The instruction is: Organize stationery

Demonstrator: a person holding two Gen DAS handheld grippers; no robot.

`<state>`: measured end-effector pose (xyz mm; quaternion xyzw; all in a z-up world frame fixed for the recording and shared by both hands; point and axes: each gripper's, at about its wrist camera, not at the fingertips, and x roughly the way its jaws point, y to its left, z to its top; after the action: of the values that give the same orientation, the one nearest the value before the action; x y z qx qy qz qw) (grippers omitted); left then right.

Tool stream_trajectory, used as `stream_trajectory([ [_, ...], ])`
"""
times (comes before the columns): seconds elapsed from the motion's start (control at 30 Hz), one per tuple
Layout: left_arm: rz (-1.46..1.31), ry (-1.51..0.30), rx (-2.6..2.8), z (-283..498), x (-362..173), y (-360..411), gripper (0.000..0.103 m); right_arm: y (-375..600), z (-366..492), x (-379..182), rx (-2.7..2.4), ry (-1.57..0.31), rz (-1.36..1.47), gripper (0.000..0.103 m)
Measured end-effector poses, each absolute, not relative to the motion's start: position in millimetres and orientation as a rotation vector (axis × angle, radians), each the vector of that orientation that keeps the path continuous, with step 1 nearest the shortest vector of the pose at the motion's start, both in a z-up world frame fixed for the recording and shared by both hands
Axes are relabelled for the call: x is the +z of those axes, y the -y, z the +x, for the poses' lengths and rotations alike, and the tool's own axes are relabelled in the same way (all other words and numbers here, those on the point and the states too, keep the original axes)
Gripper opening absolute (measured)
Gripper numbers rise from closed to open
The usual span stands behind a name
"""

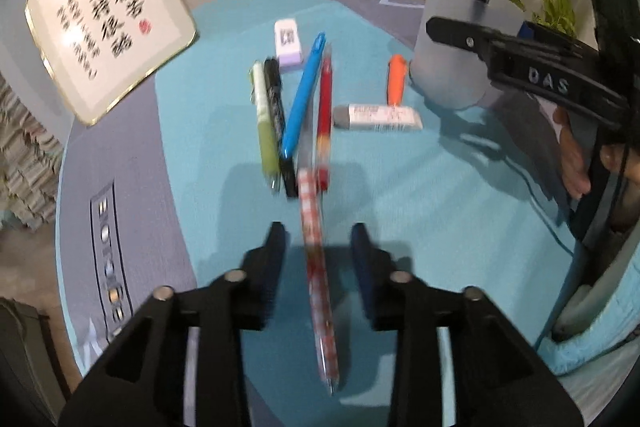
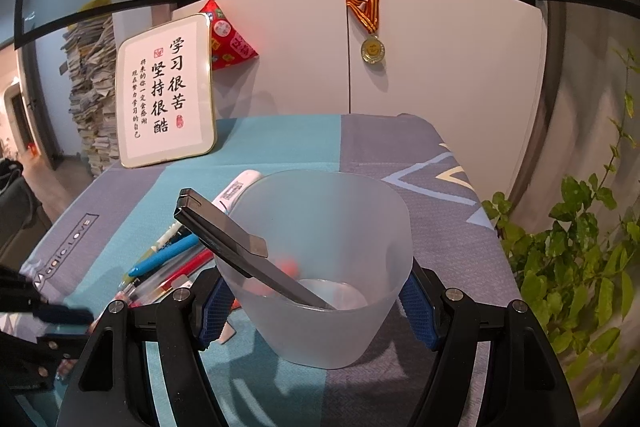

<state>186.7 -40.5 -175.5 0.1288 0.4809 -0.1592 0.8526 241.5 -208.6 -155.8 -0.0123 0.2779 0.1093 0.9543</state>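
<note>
- The left gripper (image 1: 319,247) has its jaws parted; a long clear pen with a red-and-white checked barrel (image 1: 316,259) lies between the two black fingers, blurred, with a gap showing on either side of it, so the pads do not press on it.
- The pen runs lengthwise along the gap, one end past the fingertips, the other end back toward the camera.
- Beyond it, on the teal and grey cloth (image 1: 420,195), lie a green pen (image 1: 266,123), a black marker (image 1: 278,115), a blue pen (image 1: 302,95), a red pen (image 1: 325,115), an orange tool (image 1: 396,79) and two erasers.
- The right gripper (image 2: 316,307) is clamped on the frosted translucent plastic cup (image 2: 360,227), blue pads against both sides.
- A flat black stick-shaped object with a grey tip (image 2: 224,231) leans inside the cup, poking over its rim.
</note>
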Motion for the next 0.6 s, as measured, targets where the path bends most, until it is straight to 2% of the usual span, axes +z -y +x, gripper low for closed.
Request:
stream_trajectory([
  [0.13, 0.317, -1.039, -0.305, 208.6, -184.9, 47.1, 0.037, 208.8, 241.3, -155.9, 0.223, -0.564, -0.021, 0.074],
  [0.2, 0.296, -1.043, -0.306, 215.3, -183.2, 43.8, 0.030, 209.5, 241.5, -155.9, 0.224, -0.564, -0.019, 0.074],
  [0.23, 0.281, -1.046, -0.308, 216.3, -181.4, 40.3, 0.015, 210.0, 241.5, -156.0, 0.224, -0.563, -0.017, 0.074],
  [0.27, 0.270, -1.056, -0.311, 216.5, -180.6, 37.4, 0.011, 209.9, 241.3, -156.0, 0.223, -0.563, -0.014, 0.074],
  [0.37, 0.251, -1.050, -0.311, 213.0, -174.3, 31.9, 0.011, 210.9, 241.6, -155.9, 0.227, -0.563, -0.005, 0.074],
  [0.6, 0.210, -0.886, -0.309, 194.0, -119.1, 31.9, 0.011, 211.7, 241.0, -155.9, 0.224, -0.559, -0.004, 0.074],
])
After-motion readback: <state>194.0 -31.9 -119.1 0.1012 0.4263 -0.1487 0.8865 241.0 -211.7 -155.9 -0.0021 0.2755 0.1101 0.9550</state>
